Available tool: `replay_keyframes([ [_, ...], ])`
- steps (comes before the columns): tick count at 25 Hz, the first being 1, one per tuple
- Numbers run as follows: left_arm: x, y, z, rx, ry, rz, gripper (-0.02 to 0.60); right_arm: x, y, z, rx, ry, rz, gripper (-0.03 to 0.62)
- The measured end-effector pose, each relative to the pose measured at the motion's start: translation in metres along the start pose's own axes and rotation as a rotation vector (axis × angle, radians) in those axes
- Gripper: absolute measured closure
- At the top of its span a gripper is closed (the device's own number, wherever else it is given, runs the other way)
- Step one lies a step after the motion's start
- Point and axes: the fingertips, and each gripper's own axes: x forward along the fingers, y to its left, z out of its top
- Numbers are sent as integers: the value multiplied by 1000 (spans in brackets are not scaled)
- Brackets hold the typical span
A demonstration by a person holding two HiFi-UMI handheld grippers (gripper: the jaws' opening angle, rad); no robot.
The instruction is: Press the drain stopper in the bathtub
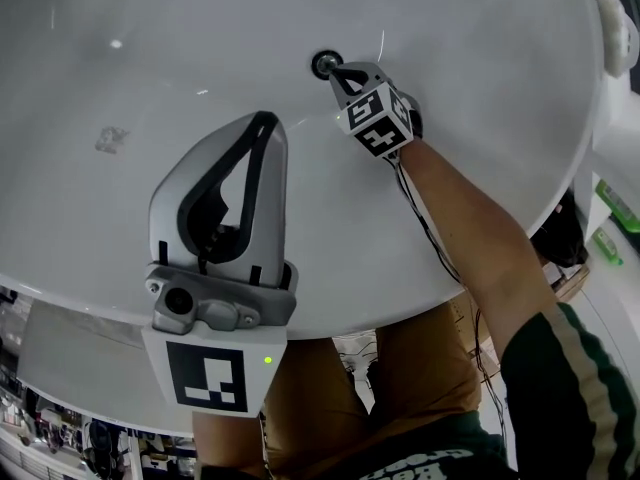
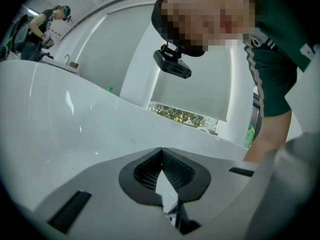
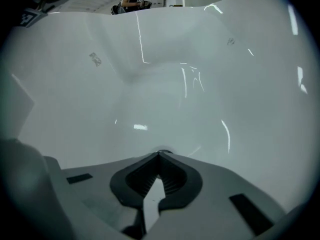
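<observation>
Drain stopper (image 1: 325,64) beside right gripper (image 1: 337,71), bathtub walls (image 1: 520,98) distant

You are looking down into a glossy white bathtub (image 1: 150,58), its round dark-ringed drain stopper (image 1: 322,64) set toward the far right and a faint grey mark (image 1: 112,139) on its left.

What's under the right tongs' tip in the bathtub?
The drain stopper, its dark ring showing beside the shut right tongs. The part beneath the tips, and any contact, is covered.
</observation>
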Motion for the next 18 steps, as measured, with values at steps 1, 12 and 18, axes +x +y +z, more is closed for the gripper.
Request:
replay_keyframes([
  [1,0,2,-4,-3,2,4,574,5,-2,0,1,1,-1,583],
  [12,8,6,-21,22,54,12,574,45,-8,-10,-34,65,-2,583],
  [18,10,3,-23,16,68,-3,574,56,-6,-17,-26,106,-2,583],
])
